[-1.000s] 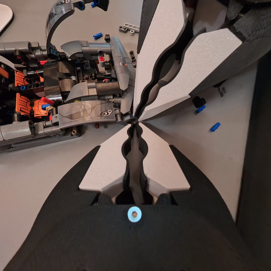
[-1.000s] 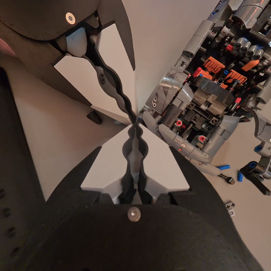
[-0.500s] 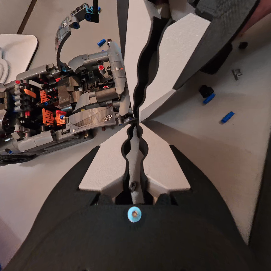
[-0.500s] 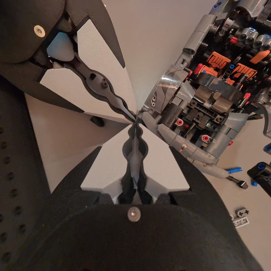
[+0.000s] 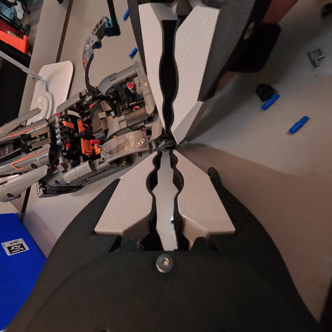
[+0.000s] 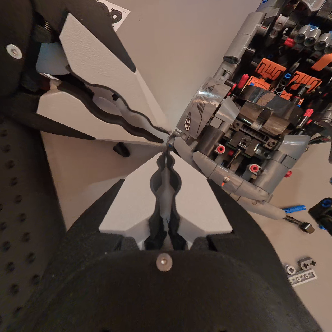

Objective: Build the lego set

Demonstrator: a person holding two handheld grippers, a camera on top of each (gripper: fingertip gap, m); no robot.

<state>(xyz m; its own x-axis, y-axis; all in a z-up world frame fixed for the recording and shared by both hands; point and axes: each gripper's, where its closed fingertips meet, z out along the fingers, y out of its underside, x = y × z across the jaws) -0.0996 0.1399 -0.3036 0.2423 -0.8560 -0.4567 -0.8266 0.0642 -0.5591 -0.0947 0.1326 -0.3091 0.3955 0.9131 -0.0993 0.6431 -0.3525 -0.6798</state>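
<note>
Lego car (image 5: 100, 136) beside loose blue pins (image 5: 298, 124)

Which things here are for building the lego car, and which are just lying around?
For the job:
- lego car
- small grey connector at the car's corner
- left gripper and right gripper, both shut at the connector
- loose blue pins

Just lying about:
- white tray
- blue box

Pale beige tabletop (image 5: 251, 179), matte, warm dim light with soft shadows. Blue bin (image 5: 16, 269) with a white sticker off its near-left edge. White tray (image 5: 59, 79) near the far-left edge; red-orange box (image 5: 14, 39) beyond.
</note>
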